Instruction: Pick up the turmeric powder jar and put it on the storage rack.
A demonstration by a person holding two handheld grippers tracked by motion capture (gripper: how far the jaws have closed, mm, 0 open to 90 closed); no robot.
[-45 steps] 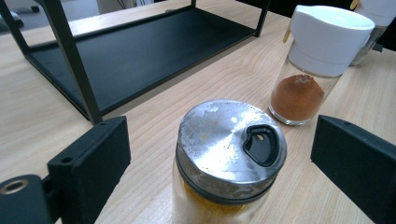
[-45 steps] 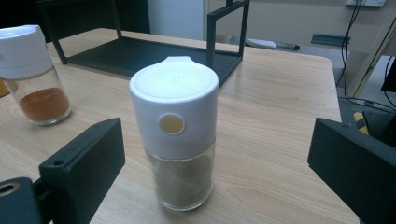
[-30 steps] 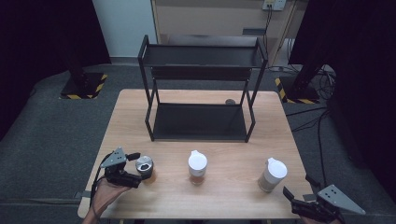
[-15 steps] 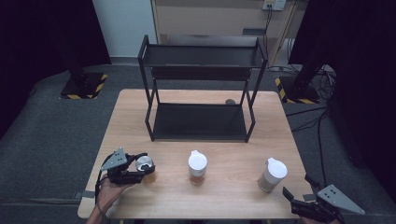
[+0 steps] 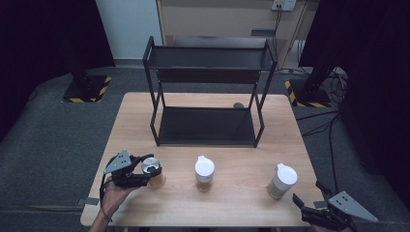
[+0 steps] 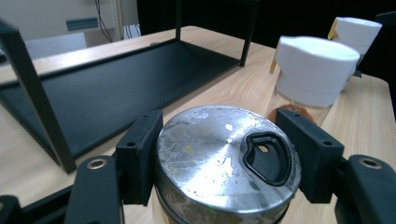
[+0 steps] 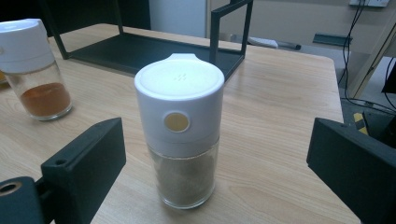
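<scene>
Wooden table (image 5: 241, 169): left tongs (image 5: 145, 173) lie level, clamping the metal-lidded jar (image 5: 153, 170); right tongs (image 5: 309, 208) gape wide.

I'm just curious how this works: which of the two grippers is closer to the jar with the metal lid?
Left. The left gripper is shut on the metal-lidded jar, a jaw on each side. The right gripper sits at the table's opposite front corner, jaws open.
</scene>
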